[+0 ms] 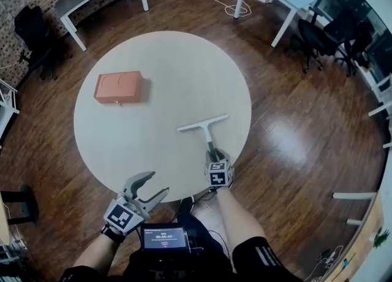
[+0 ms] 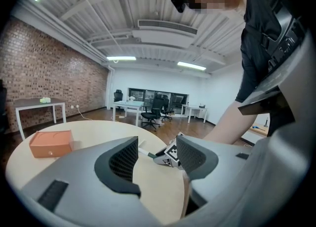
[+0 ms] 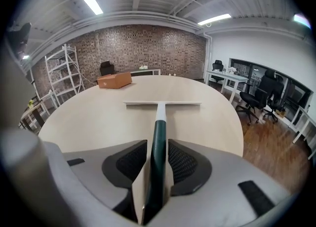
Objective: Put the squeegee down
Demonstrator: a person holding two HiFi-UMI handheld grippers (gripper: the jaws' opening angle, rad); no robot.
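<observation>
The right tongs [image 3: 158,158] are clamped tight on the squeegee [image 1: 204,127] by its dark handle. The blade lies out across the round bench [image 1: 153,146] near the front edge, flat on the top or just off it. Best play: settle the handle fully down, then part the jaws cleanly without twisting. The left tongs [image 2: 157,156] gape wide, empty, by the rim.

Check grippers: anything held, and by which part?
Right gripper holds the squeegee by its dark green handle, jaws shut on it. Left gripper is open, holding nothing.
</observation>
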